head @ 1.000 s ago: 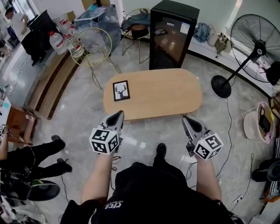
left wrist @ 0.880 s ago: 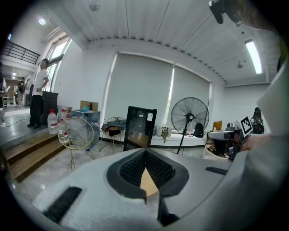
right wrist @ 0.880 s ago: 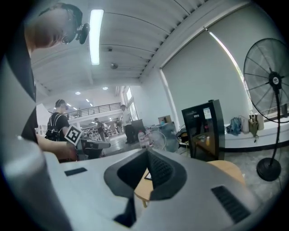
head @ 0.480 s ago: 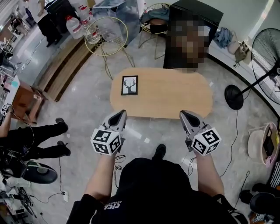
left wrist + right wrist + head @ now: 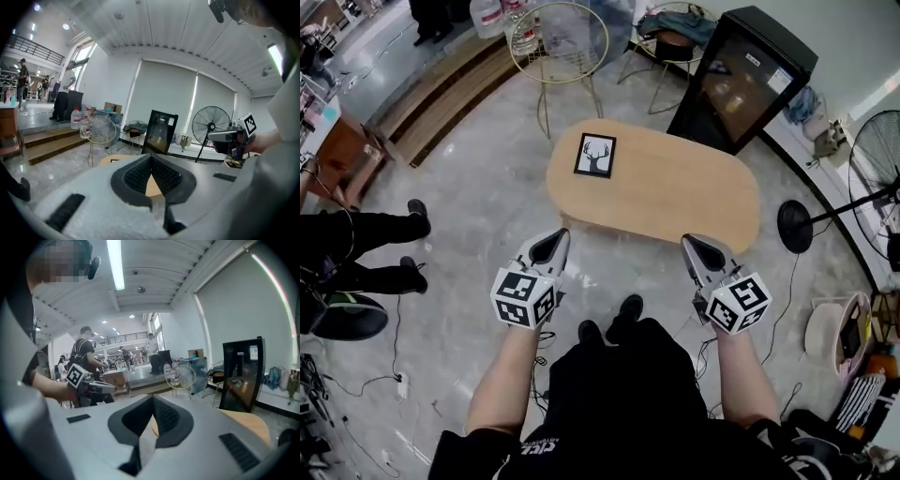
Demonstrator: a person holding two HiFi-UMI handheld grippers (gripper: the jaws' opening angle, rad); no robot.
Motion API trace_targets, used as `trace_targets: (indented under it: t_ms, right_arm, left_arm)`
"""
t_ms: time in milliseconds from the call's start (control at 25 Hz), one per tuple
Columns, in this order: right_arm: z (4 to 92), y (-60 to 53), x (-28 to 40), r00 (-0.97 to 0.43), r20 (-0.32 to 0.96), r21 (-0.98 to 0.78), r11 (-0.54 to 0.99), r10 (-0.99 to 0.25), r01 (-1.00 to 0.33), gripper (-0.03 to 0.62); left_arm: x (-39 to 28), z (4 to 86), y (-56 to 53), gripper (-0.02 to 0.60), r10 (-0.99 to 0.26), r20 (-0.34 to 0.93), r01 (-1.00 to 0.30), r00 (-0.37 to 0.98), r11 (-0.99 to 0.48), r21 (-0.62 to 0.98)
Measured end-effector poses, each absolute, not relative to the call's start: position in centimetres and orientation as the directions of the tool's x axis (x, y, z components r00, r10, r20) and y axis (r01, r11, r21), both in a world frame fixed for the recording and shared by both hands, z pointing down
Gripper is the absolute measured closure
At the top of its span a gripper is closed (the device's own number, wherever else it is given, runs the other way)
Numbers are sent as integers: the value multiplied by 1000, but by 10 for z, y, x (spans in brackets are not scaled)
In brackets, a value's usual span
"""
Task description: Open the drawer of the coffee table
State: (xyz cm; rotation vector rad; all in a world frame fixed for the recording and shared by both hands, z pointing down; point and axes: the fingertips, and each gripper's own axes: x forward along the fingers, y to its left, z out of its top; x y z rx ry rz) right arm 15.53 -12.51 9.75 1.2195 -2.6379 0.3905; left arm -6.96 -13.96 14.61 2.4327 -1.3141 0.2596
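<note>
Glossy marble floor, oval wooden coffee table

I see a black short-sleeved shirt, black shoes, and a grey left gripper and right gripper with black-and-white marker cubes.

Open floor before coffee table

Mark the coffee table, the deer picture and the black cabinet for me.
coffee table point(image 5: 675, 192): head view, bare wooden top.
deer picture point(image 5: 595, 155): head view, middle of the print.
black cabinet point(image 5: 733, 89): head view, its glass door.
</note>
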Motion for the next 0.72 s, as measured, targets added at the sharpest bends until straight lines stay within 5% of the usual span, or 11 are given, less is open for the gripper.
trace_targets:
  t_ms: [720]
  right_arm:
    - [230,-170,144,-643,456,-275,590,-615,-759,589]
  left_arm:
    - [-60,275,-163,572,-691,490,-848,531,-424,319]
